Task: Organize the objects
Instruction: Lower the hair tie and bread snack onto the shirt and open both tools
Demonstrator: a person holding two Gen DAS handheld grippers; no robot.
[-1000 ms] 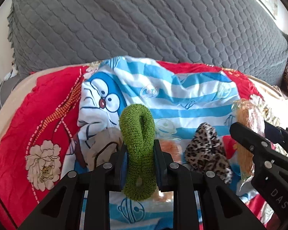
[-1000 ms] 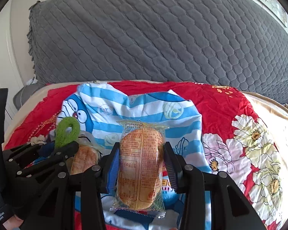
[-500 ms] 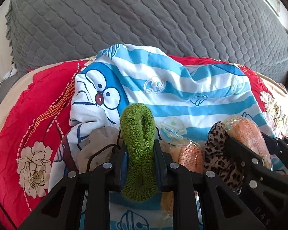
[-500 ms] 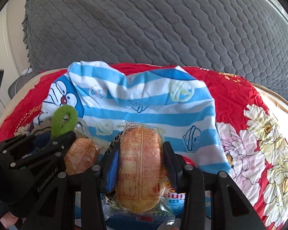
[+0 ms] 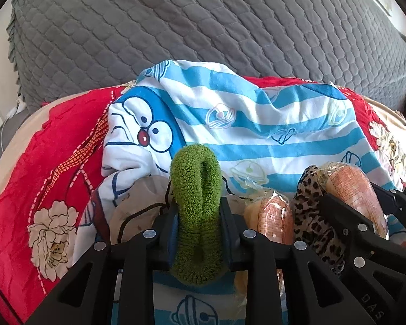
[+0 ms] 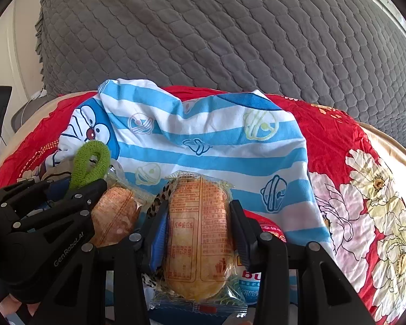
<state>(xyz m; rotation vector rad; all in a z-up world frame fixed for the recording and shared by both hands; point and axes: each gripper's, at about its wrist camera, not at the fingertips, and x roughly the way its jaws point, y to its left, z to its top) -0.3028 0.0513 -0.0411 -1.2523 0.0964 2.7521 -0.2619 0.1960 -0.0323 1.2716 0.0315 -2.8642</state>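
Observation:
My left gripper [image 5: 199, 214] is shut on a green terry scrunchie [image 5: 196, 189], held upright; it also shows in the right wrist view [image 6: 90, 162]. My right gripper [image 6: 199, 224] is shut on a wrapped bread bun [image 6: 199, 233], which also shows at the right of the left wrist view [image 5: 352, 192]. A second wrapped bun [image 5: 273, 216] lies on the blue-and-white striped Doraemon cloth [image 5: 243, 124] between the grippers, also seen in the right wrist view [image 6: 113, 211]. A leopard-print scrunchie [image 5: 311, 208] lies beside it.
A beige drawstring pouch [image 5: 138, 211] lies left of the green scrunchie. A red floral bedspread [image 5: 40, 178] covers the surface under the cloth. A grey quilted cushion [image 5: 203, 21] stands behind. A white container with blue letters [image 6: 250, 281] sits under the right gripper.
Both grippers have moved forward and lower over the striped cloth and closer together. Each keeps its hold. The second bun and leopard scrunchie now sit nearer in view.

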